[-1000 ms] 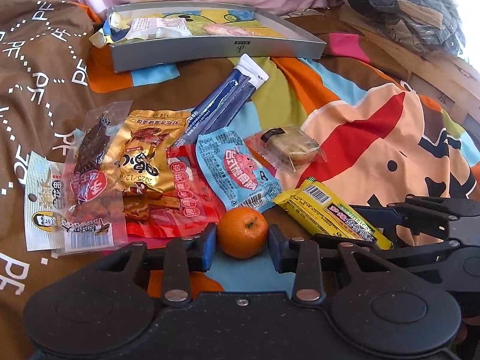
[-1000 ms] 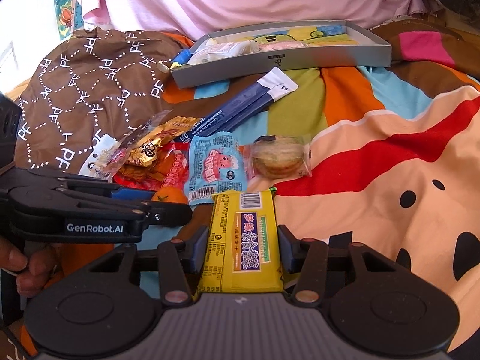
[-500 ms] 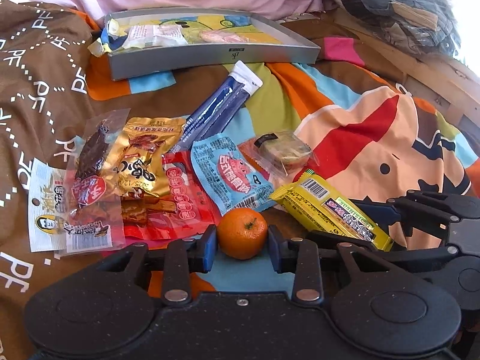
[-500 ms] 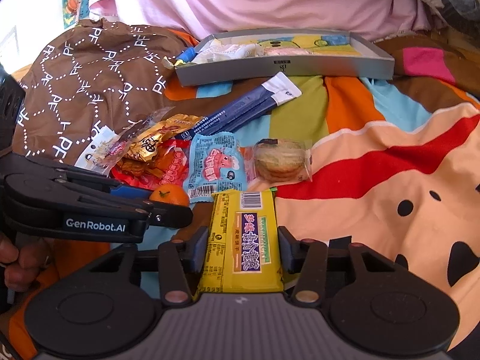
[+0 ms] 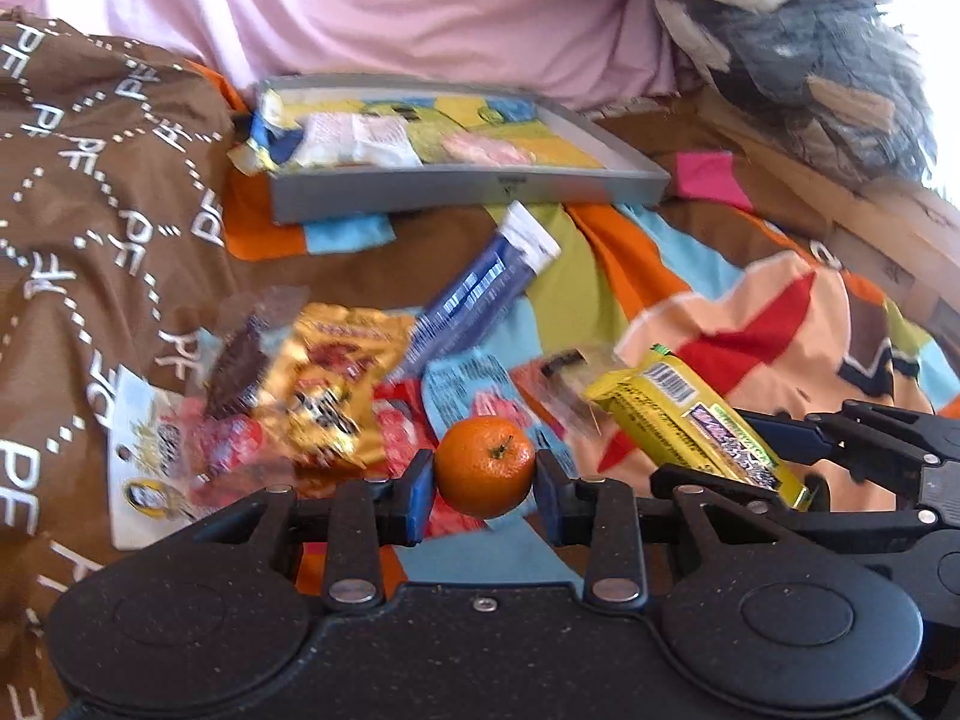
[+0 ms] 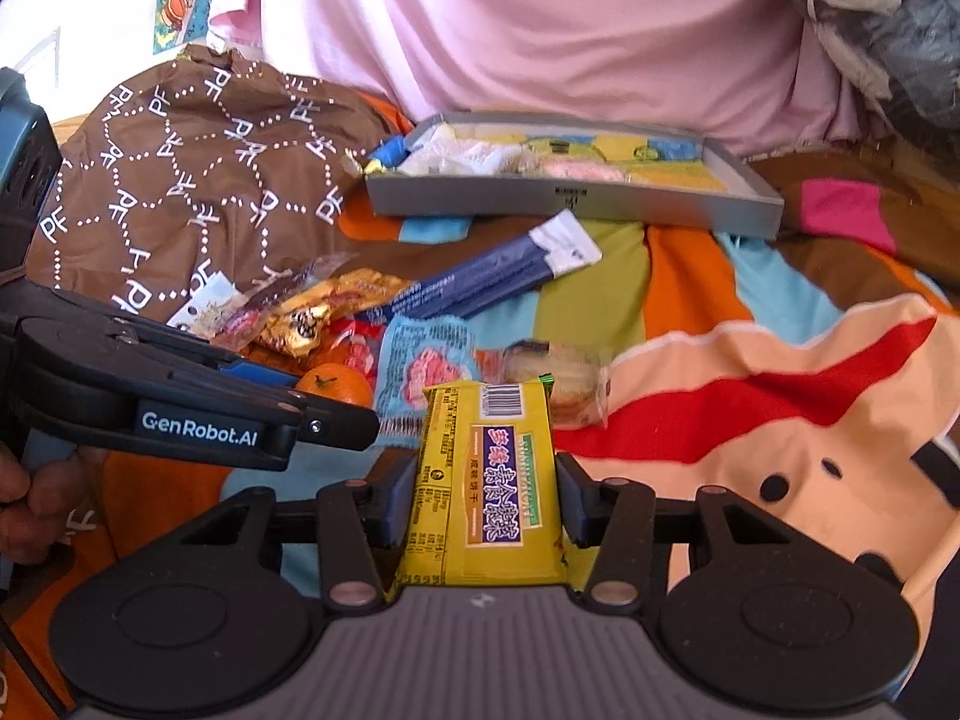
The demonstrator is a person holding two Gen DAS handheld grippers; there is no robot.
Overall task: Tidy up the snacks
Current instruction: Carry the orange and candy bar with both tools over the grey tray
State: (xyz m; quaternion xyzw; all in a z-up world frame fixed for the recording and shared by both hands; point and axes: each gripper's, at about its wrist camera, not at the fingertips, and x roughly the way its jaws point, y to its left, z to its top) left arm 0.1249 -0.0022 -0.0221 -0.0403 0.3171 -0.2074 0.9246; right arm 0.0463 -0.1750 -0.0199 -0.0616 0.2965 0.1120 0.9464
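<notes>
Surroundings: a grey tray (image 6: 570, 201) with packets in it lies at the far edge of the patterned bedspread (image 6: 750, 360), before a pink cloth (image 6: 540, 30).
In the way: a blue stick pack (image 6: 498, 276), a light-blue packet (image 6: 429, 360), a clear-wrapped pastry (image 6: 570, 384) and a gold pouch (image 5: 336, 384) lie between the grippers and the tray.
Left gripper (image 5: 485, 480): clenched on a small orange (image 5: 485, 467), pads pressing both its sides.
Right gripper (image 6: 480, 504): grasping a yellow biscuit bar (image 6: 489, 480), which runs lengthwise between the fingers, above the bedspread's near edge.

Left gripper (image 5: 485, 483) clamps orange (image 5: 483, 466); grey tray (image 5: 468, 195) beyond
</notes>
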